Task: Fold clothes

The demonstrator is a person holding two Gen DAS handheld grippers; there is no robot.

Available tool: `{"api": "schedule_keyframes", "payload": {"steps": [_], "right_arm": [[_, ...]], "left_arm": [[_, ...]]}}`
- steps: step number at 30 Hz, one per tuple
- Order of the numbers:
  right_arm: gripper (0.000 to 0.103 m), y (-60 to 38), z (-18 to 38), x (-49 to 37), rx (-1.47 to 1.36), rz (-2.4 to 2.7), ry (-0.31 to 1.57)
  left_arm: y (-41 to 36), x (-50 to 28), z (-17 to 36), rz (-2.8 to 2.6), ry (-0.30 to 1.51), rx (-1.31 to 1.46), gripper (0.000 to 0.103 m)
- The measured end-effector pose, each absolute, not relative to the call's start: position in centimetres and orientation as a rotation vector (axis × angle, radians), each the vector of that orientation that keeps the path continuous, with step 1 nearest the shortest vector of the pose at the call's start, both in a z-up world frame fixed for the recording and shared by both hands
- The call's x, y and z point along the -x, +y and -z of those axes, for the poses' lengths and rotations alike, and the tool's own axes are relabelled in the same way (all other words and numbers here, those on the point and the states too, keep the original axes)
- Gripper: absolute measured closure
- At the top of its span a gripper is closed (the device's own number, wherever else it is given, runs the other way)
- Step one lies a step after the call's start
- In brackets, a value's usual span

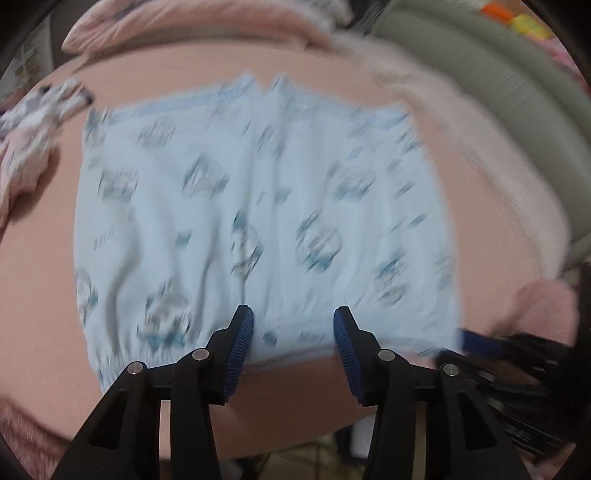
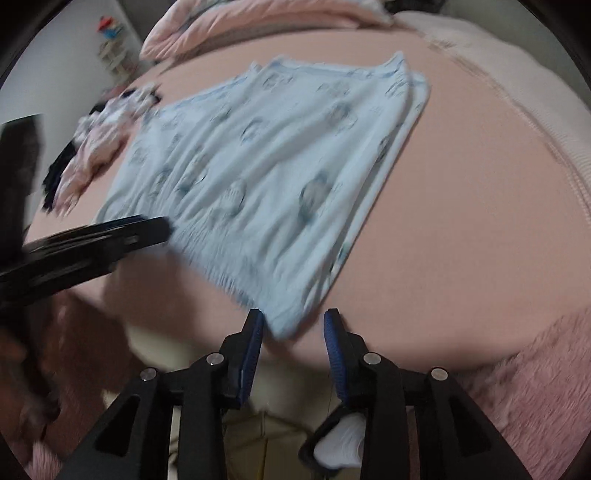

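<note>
Pale blue printed shorts (image 1: 258, 221) lie spread flat on a pink bed sheet (image 1: 44, 266), with the gathered waistband toward me. My left gripper (image 1: 293, 325) is open over the near waistband edge, with cloth showing between its blue pads but not pinched. In the right wrist view the same shorts (image 2: 266, 177) run diagonally. My right gripper (image 2: 293, 325) is open at their near corner, which pokes between the fingers. The left gripper (image 2: 110, 236) shows there as a blurred black bar at the waistband's left end. Both views are motion-blurred.
A crumpled pink and white garment (image 1: 33, 125) lies left of the shorts, seen again as a heap (image 2: 92, 147) in the right view. Pink pillows (image 1: 184, 26) sit at the head. A grey padded side (image 1: 480, 70) stands right. A fuzzy pink blanket (image 2: 535, 369) drapes the near edge.
</note>
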State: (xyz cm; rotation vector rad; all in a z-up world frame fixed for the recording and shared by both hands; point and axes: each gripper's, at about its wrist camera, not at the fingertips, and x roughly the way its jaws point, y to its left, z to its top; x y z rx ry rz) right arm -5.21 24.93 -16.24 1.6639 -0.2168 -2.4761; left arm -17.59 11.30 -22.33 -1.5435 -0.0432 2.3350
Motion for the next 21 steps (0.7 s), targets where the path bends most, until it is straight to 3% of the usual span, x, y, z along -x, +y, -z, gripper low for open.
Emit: {"api": "schedule_keyframes", "payload": {"steps": [3,7,12,16,21], "right_arm": [[0.07,25.7,15.0,4.6,-1.579,2.509,-0.284],[0.07,26.7,12.5,5.4,-1.423,2.645,-0.291],[0.07,26.7,14.6,8.4,-1.555,2.61,-0.269],[0.069,27.0,16.6,9.7,-1.678,2.558,-0.272],[0.069,29.0,15.8,10.8,-1.626,2.583,-0.356]], "left_arm": [[11.1,17.0,21.7,-2.323,-0.008,1.557,0.061],[10.8,16.8,20.1,-2.332,-0.093,1.445,0.061],[12.6,18.2,19.6,-2.345,-0.032,1.374,0.061],[11.3,18.3,22.2,-2.323,-0.007,1.54,0.061],[10.3,18.3,20.9,-2.325,-0.119,1.493,0.061]]}}
